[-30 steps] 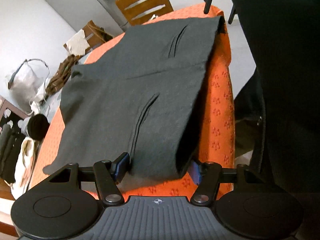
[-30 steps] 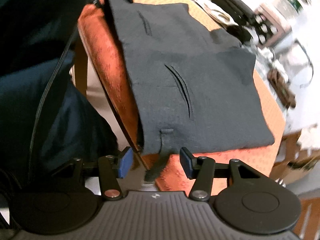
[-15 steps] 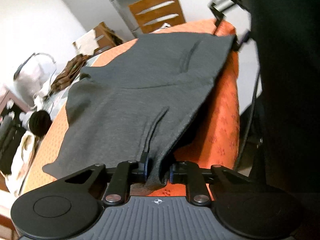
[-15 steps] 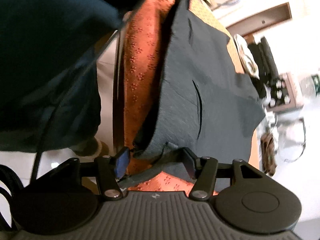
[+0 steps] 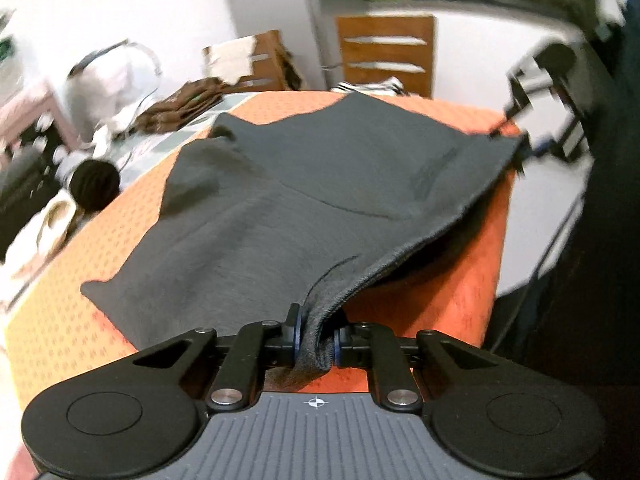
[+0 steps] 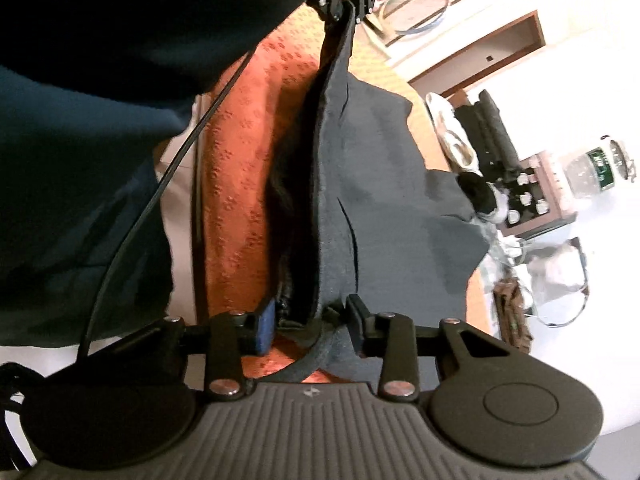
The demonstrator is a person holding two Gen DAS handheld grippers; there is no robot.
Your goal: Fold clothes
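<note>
A dark grey garment (image 5: 300, 208) with slit pockets lies spread on the orange-covered table (image 5: 60, 300). My left gripper (image 5: 316, 336) pinches its near edge between the pads, jaws still closing, and holds that edge raised off the cloth. In the right wrist view the garment (image 6: 380, 208) hangs along the table side (image 6: 236, 184). My right gripper (image 6: 310, 324) is rolled sideways with the other corner of that edge between its closing jaws, and a gap shows at the blue pad. Each gripper shows small in the other view: right gripper (image 5: 516, 140), left gripper (image 6: 346, 4).
A person in dark clothing (image 6: 100, 80) stands close against the table's side, with a black cable (image 6: 160, 184) hanging there. A black round object (image 5: 96, 184), a white bag (image 5: 116, 84) and brown items (image 5: 180, 100) crowd the far side. A wooden chair (image 5: 386, 56) stands behind.
My left jaws went from wide open to pinched on the garment's edge and lifted it. My right gripper rolled sideways and its jaws narrowed around the other corner.
</note>
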